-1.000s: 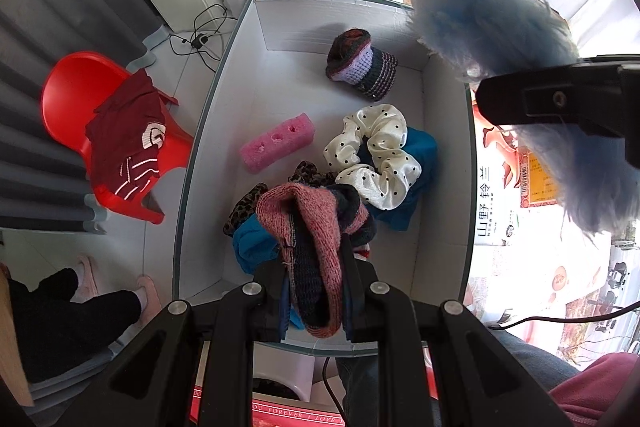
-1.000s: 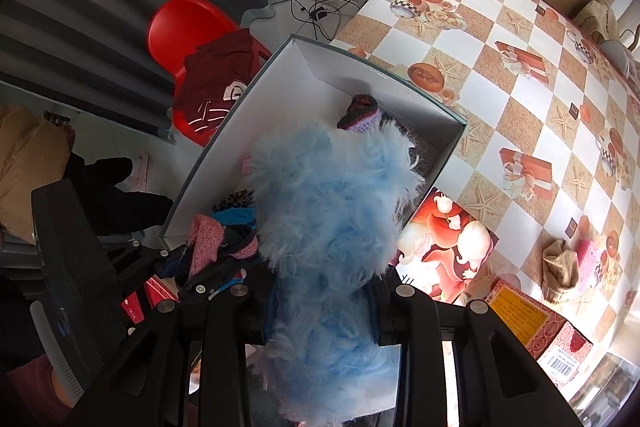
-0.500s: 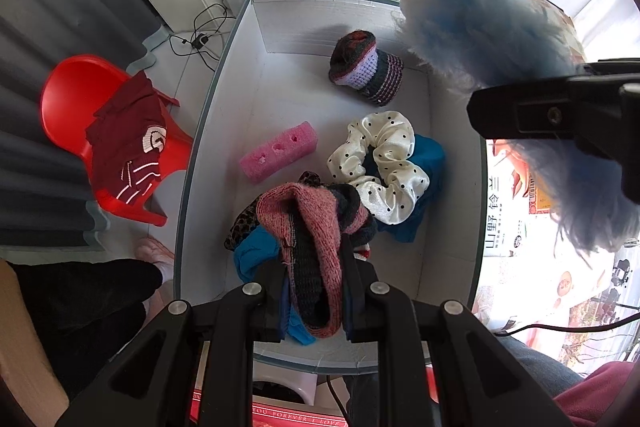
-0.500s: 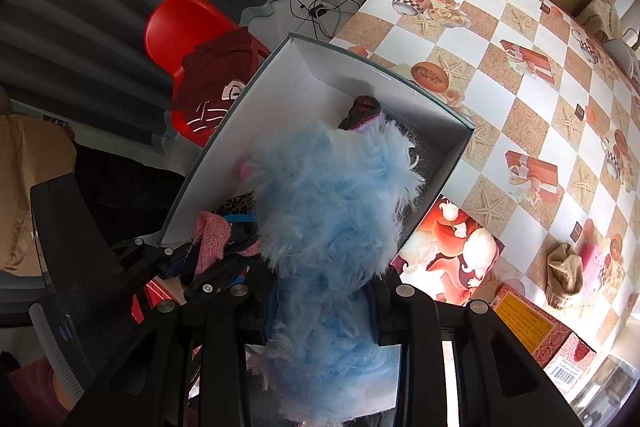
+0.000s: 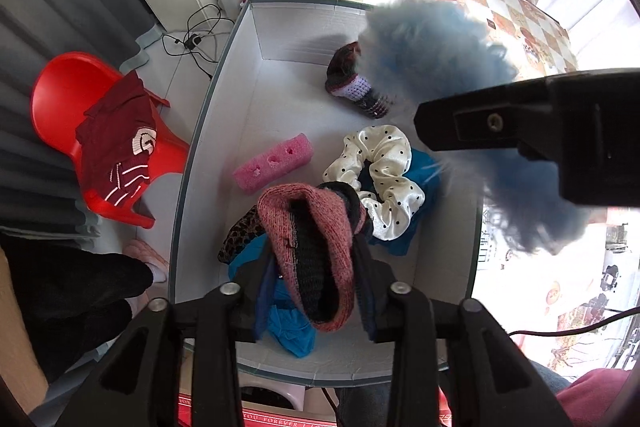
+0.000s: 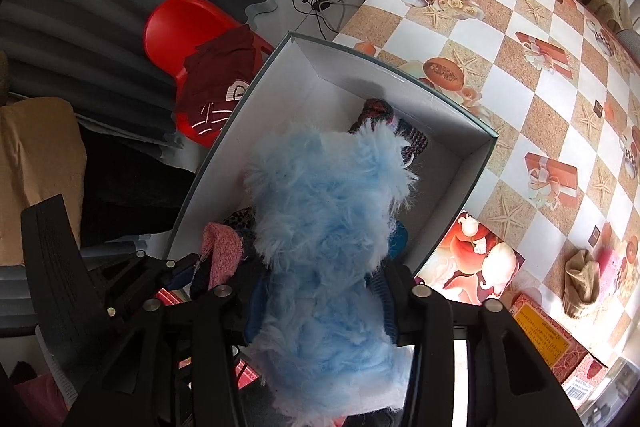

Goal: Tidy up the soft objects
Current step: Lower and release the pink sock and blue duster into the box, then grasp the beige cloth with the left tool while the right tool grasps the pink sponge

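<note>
My left tool [image 5: 314, 291] is clenched on a pink-and-black knit piece [image 5: 310, 239], held above the near end of the white box [image 5: 280, 31]. My right tool [image 6: 320, 301] grips a fluffy blue piece [image 6: 320, 227] over the box's right side. Inside the box lie a pink foam block [image 5: 272, 167], a polka-dot scrunchie [image 5: 380, 179] and a knit hat [image 5: 356, 87] near the far wall.
</note>
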A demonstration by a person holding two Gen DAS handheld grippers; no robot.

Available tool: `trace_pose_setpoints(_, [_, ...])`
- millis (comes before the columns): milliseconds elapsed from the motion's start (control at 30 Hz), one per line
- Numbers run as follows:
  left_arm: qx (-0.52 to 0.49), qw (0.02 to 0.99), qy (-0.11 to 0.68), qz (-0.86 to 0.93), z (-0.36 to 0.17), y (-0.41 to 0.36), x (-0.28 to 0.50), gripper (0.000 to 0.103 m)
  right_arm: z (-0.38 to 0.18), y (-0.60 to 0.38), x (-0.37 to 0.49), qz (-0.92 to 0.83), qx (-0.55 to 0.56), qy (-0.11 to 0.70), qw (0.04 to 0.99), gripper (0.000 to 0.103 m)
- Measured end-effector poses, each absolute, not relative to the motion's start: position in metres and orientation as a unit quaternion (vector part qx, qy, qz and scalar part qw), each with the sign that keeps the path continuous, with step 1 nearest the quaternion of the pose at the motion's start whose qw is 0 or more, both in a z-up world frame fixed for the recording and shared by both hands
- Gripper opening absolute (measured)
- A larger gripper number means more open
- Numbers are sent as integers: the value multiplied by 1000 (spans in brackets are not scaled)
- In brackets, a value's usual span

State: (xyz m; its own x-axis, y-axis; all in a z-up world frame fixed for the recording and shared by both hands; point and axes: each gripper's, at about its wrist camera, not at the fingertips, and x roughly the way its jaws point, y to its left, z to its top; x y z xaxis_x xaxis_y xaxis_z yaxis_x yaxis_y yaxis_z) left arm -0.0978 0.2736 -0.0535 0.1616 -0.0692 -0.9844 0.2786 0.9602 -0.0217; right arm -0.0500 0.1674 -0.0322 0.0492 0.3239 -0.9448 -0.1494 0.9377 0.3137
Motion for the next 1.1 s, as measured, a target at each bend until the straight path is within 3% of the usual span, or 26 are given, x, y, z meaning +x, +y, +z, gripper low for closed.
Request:
trace_pose_setpoints(67, [76, 761, 635, -112, -50, 277, -94, 88, -34, 158, -47, 150, 79, 672, 721, 97])
trace_pose_setpoints(300, [69, 753, 638, -144, -33, 260, -77, 90, -5, 88, -50, 112, 186, 674, 706, 101])
trace_pose_setpoints(467, [101, 758, 608, -216, -2, 200, -56, 91, 37, -4, -72, 82, 285, 671, 679, 101])
trace_pose_setpoints(600, [111, 725, 620, -279, 0, 141, -35, 91, 53, -86, -90, 5, 296, 658, 692, 101])
trace_pose_setpoints(700, [125, 702, 636, -295, -6, 101, -25, 91, 24, -141, -99, -81, 271, 663, 693, 101])
trace_pose_setpoints(800, [130, 681, 656, -299, -13, 70, -17, 91, -43, -180, -103, -145, 256, 691, 660, 101])
trace_pose_setpoints(933, [166, 659, 670, -298, -24, 35, -13, 91, -116, -201, -97, -149, 270, 705, 639, 101])
trace_pose_setpoints(1100, [232, 622, 680, -310, -52, -15, -10, 91, -164, -204, -67, -149, 256, 698, 652, 101])
